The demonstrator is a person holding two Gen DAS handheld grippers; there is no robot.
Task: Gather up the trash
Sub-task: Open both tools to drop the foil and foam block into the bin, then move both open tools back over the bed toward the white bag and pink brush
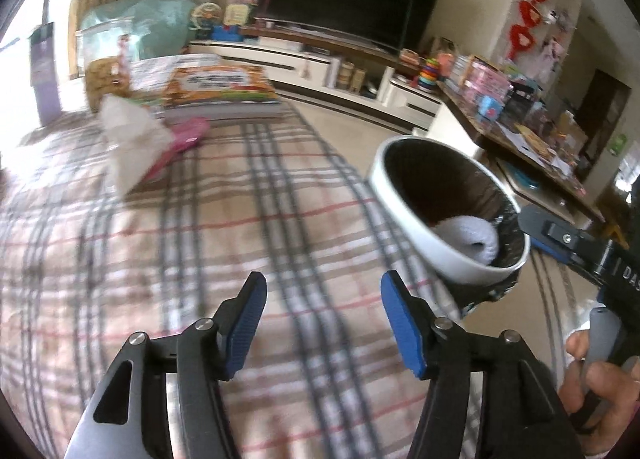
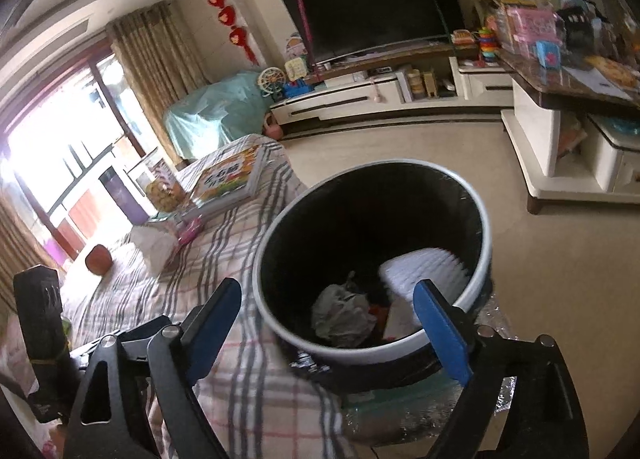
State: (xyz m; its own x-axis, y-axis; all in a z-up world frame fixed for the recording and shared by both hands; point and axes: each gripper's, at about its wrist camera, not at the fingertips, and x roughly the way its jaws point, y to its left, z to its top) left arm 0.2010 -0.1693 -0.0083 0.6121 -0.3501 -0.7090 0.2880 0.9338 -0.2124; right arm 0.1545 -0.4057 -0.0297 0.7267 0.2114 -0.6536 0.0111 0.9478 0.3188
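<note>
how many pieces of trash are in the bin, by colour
white ribbed piece: 1
grey crumpled wad: 1
small orange-red scrap: 1, mostly hidden
total: 3 visible in the trash bin; more may lie out of sight beneath them

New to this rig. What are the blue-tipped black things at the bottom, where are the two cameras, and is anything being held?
No robot arm: a person carries a handheld two-finger tool in each hand. Each picture comes from a fisheye camera on one tool, looking along its fingers. The left gripper and right gripper both stand open with nothing between the fingers. The person's hand shows in the left view. Below is a plaid blanket with a stack of books and a white tissue. Beside it stands a trash bin holding a white wad and a crumpled grey piece.
</note>
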